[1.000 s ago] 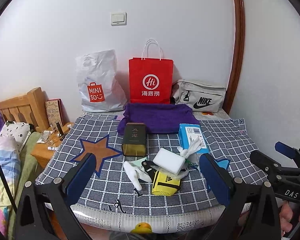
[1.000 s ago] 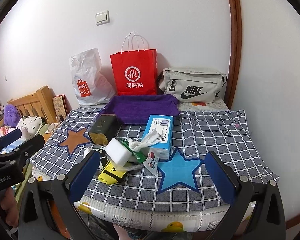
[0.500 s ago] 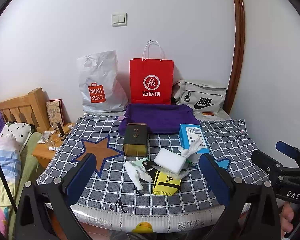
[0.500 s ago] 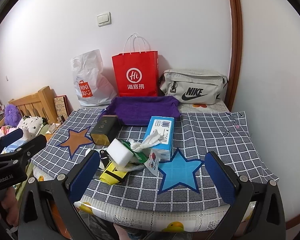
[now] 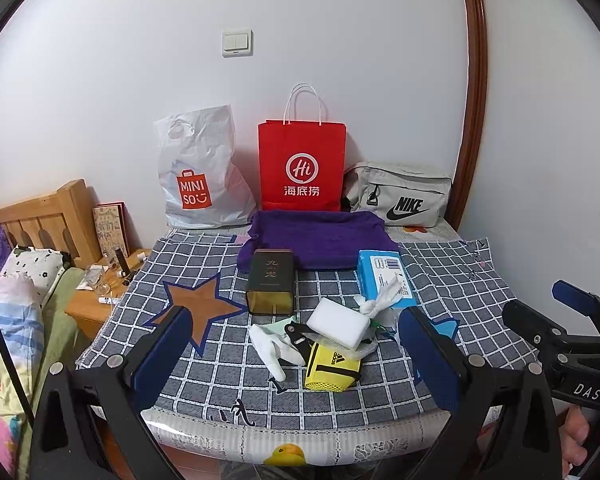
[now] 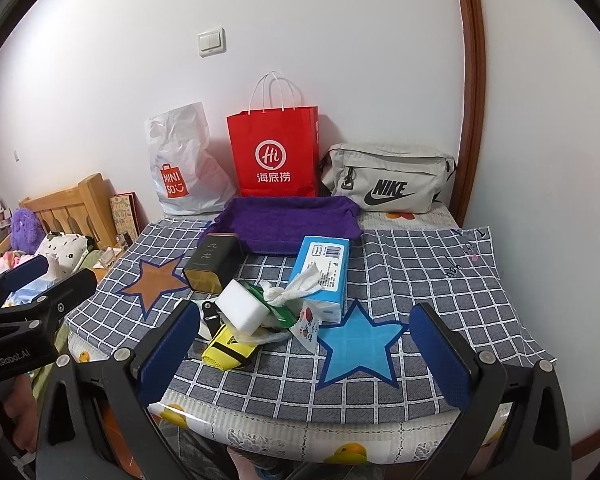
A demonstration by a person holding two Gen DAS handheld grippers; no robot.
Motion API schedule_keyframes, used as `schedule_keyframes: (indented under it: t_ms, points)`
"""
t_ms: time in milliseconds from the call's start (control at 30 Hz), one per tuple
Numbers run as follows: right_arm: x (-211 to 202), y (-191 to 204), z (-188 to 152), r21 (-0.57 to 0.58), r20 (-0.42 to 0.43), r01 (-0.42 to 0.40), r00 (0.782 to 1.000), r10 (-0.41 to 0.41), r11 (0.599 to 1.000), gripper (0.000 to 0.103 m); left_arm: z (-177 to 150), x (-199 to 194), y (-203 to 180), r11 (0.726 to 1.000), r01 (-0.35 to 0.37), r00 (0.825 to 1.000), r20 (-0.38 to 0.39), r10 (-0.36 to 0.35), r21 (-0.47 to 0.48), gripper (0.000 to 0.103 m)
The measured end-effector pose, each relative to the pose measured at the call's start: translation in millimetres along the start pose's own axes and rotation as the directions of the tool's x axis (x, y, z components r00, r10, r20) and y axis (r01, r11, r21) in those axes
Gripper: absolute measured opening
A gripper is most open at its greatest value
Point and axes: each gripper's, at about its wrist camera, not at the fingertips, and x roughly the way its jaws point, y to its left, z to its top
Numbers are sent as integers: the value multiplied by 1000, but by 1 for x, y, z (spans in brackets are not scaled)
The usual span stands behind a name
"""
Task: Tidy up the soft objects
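Note:
A pile lies mid-table on the checked cloth: a white sponge block [image 5: 338, 321] [image 6: 242, 306], a yellow Adidas pouch [image 5: 331, 367] [image 6: 229, 348], a white glove [image 5: 271, 347], a blue tissue pack [image 5: 384, 277] [image 6: 323, 270] with a tissue sticking out, and a dark tin [image 5: 271, 281] [image 6: 213, 265]. A folded purple towel [image 5: 316, 237] [image 6: 290, 222] lies behind them. My left gripper [image 5: 296, 354] and right gripper [image 6: 306, 356] are both open and empty, held before the table's front edge.
A Miniso plastic bag [image 5: 200, 172], a red paper bag [image 5: 302, 166] and a grey Nike bag [image 5: 400, 194] stand against the back wall. A wooden bed frame [image 5: 36, 216] and a nightstand [image 5: 96, 304] with small items are at the left.
Both grippers have drifted slightly; the scene sits a little higher and to the right in view. Nothing on the table has moved.

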Motion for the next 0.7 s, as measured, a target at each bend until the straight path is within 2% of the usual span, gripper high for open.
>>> schedule_keyframes:
  t_ms: [700]
  points:
    - [-2,-1,0,-1,1,-1,1000,1,1000,103,2,-2,-2,1000,-1,1000,-1,1,4,103]
